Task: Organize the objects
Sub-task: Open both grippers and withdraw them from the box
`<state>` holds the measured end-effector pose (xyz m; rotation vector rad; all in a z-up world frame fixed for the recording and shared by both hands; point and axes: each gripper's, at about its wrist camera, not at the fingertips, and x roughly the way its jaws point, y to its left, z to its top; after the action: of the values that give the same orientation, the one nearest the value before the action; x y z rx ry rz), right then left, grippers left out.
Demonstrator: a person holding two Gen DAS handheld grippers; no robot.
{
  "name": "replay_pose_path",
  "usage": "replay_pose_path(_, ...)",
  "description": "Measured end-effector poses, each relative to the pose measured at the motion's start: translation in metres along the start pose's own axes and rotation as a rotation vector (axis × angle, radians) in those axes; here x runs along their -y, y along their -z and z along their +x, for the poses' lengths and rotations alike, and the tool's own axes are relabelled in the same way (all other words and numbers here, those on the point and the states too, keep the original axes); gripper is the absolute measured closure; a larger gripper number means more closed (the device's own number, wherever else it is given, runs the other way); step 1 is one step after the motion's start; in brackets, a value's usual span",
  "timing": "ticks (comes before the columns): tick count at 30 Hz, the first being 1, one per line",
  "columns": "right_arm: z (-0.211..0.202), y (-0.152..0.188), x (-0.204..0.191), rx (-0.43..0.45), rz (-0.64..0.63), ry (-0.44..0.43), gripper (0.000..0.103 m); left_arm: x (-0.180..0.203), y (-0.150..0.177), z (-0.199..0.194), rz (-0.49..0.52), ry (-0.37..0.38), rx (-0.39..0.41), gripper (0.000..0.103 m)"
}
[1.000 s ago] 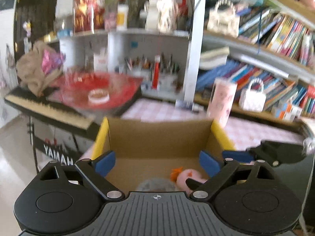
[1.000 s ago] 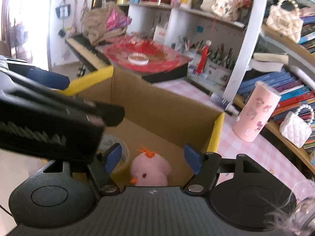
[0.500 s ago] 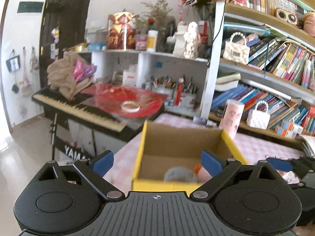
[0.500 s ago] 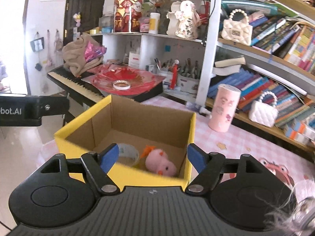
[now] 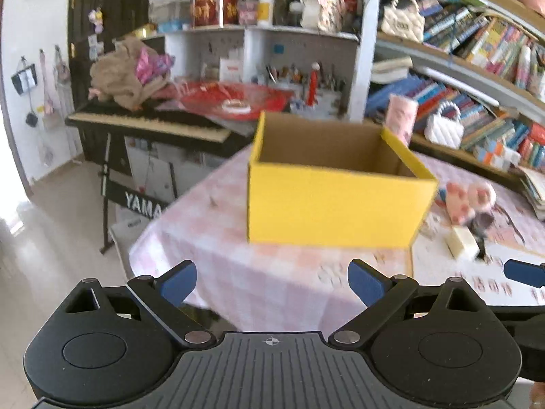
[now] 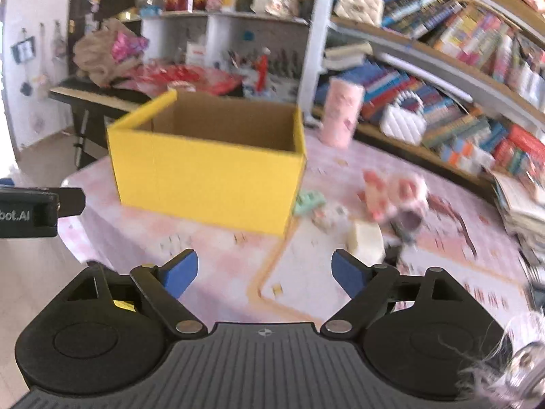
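Yellow box (image 6: 207, 184): we count 1, on pink checked table (image 6: 211, 255), 11 o'clock of right gripper (image 6: 264, 271) | loose items at box's 3 o'clock: 1 pink plush (image 6: 395, 194), 1 cream block (image 6: 366, 240), 1 mint clip (image 6: 308, 201) | right jaws just widened, nothing between | left gripper (image 5: 272, 281) released, nothing between

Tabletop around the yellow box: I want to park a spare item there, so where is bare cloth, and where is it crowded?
Bare cloth lies in front of the yellow box, between it and the table's near edge, and along the box's left side. It is crowded to the right of the box: a mint green piece, a cream block and a pink plush toy cluster there.
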<state>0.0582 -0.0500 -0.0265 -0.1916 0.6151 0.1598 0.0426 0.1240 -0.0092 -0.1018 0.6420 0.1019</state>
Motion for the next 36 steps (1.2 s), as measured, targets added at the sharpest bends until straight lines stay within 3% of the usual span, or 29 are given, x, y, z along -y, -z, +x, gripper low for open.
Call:
replay_pose_path(11, -0.024, 0.039, 0.029, -0.084, 0.171, 0.114, 0.017, 0.027, 0.024, -0.016, 0.102, 0.115, -0.025, 0.006)
replay_pose_path(36, -0.054, 0.078, 0.096, -0.158, 0.32, 0.335, 0.015, 0.108, 0.034, 0.0, 0.253, 0.329, -0.105, 0.006)
